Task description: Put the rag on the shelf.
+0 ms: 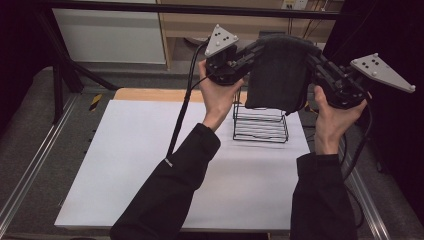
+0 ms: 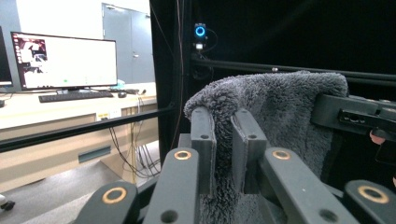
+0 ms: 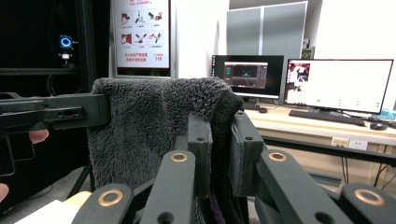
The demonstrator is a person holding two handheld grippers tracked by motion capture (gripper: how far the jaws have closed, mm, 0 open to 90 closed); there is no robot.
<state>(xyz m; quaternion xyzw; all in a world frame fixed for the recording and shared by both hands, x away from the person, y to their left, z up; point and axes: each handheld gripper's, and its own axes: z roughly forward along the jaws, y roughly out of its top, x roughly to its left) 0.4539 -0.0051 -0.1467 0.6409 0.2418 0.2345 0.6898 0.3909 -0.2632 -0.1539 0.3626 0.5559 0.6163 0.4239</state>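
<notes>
A dark grey fluffy towel (image 1: 277, 75) hangs folded in the air between my two grippers, above a black wire rack (image 1: 260, 125) that stands on the white board (image 1: 150, 165). My left gripper (image 1: 256, 48) is shut on the towel's left top corner, and my right gripper (image 1: 313, 53) is shut on the right top corner. In the left gripper view the jaws (image 2: 223, 154) pinch the towel (image 2: 280, 102), with the right gripper (image 2: 355, 114) beyond it. In the right gripper view the jaws (image 3: 219, 154) clamp the towel (image 3: 144, 121), with the left gripper (image 3: 56, 114) at the far corner.
The rack stands near the board's far right part. Metal rails (image 1: 30, 165) run along both sides of the table. A dark frame bar (image 1: 190, 7) crosses overhead at the back. Monitors (image 3: 338, 84) and a desk stand farther off.
</notes>
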